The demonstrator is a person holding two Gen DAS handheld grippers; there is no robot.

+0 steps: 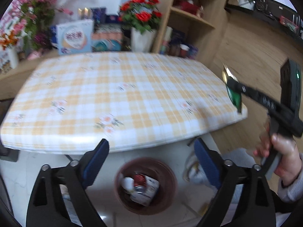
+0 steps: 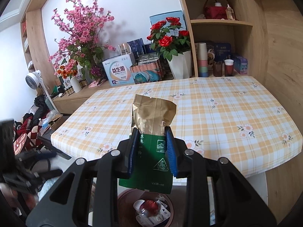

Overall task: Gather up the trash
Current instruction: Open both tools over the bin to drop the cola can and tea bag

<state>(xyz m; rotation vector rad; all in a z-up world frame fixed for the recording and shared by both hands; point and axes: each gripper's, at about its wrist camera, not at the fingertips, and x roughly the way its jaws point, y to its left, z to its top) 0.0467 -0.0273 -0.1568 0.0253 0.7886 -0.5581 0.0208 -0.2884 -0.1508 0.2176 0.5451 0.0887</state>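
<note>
We are seeing the right gripper point(image 2: 153, 149) clamping its two blue pads point(image 2: 171, 151) on one gold-and-green foil packet point(image 2: 151, 130), gold top upright, green lower half printed with pale marks, hanging above the brown bin point(image 2: 123, 198). Only the right wrist view is showing this grip face-on; the left wrist view is showing the same packet point(image 1: 233, 92) edge-on at the right, over the near right corner of the checked table point(image 1: 121, 98), with a hand point(image 1: 282, 157) holding the gripper handle. The left gripper point(image 1: 151, 162) is standing wide open with nothing between its jaws, poised over the bin point(image 1: 170, 181), which is sitting on the floor at the table's near edge. Inside the bin we are counting one red-topped item and several pale wrappers, blurred.
</note>
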